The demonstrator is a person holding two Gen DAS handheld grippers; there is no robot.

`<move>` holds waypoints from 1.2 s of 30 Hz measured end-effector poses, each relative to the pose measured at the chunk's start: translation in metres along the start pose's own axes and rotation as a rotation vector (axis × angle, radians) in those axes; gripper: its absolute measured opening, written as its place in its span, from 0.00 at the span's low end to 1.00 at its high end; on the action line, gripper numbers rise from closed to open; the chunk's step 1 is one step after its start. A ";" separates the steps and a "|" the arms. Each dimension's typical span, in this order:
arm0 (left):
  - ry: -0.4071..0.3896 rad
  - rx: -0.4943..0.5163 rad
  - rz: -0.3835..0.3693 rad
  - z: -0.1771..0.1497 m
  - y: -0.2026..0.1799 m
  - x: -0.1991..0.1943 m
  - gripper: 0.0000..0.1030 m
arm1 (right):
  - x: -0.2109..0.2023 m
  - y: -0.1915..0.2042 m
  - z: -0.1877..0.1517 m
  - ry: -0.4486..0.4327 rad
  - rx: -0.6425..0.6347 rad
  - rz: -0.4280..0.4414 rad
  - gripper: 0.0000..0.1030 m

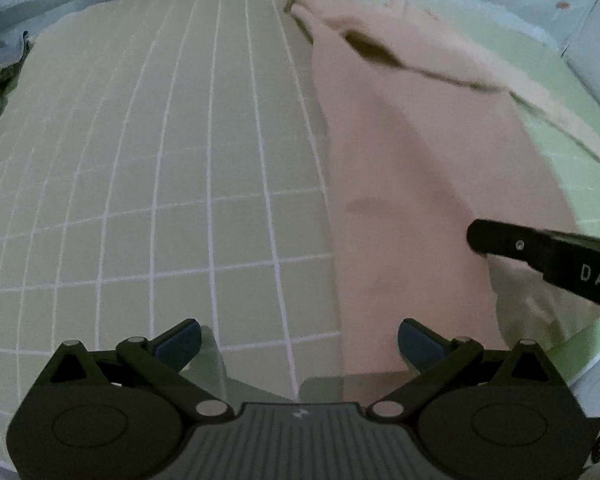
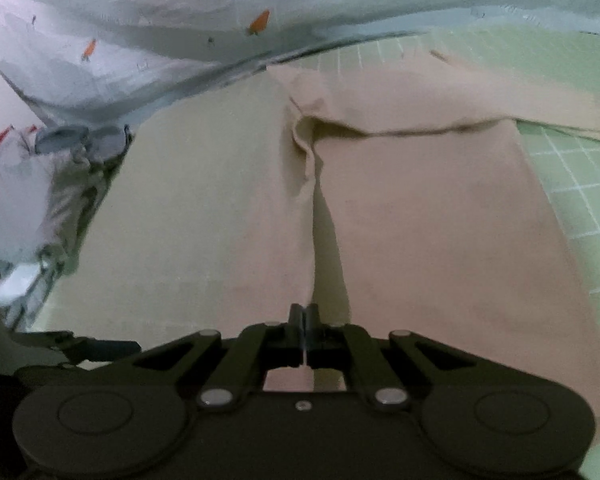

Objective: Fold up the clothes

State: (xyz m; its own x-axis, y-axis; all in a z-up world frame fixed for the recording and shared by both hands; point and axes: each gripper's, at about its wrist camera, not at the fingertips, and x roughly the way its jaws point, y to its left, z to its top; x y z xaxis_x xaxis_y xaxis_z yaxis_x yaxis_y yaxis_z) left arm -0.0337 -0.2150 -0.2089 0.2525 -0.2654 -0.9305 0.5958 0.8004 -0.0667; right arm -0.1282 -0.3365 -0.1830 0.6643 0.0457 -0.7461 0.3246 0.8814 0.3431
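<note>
The right gripper point(image 2: 303, 314) pinches the pink garment's point(image 2: 440, 240) near edge on the grid mat point(image 1: 140, 160), the left gripper point(image 1: 298, 340) gapes; the fold should go down flat.

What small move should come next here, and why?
Probably the right gripper should carry its pinched edge of the pink garment across to lay the fold flat. It is shut on the cloth, a raised ridge runs from it, and the left gripper is open over the green grid mat, holding nothing.
</note>
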 end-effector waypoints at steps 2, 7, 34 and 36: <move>0.010 0.013 0.023 -0.003 -0.003 0.004 1.00 | 0.004 -0.002 -0.002 0.016 -0.001 -0.009 0.01; -0.005 0.029 0.047 -0.006 -0.010 0.010 1.00 | 0.013 0.001 -0.006 0.038 -0.039 -0.047 0.01; -0.127 -0.303 0.025 0.128 0.037 -0.003 1.00 | -0.013 -0.118 0.086 -0.103 0.087 -0.219 0.76; -0.144 -0.329 0.020 0.147 0.042 0.000 1.00 | -0.014 -0.140 0.099 -0.123 0.124 -0.256 0.78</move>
State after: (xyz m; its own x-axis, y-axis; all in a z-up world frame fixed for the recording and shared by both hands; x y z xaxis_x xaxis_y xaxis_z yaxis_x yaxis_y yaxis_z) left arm 0.1037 -0.2607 -0.1591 0.3804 -0.3028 -0.8739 0.3187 0.9299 -0.1835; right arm -0.1162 -0.5069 -0.1646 0.6248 -0.2344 -0.7448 0.5664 0.7926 0.2257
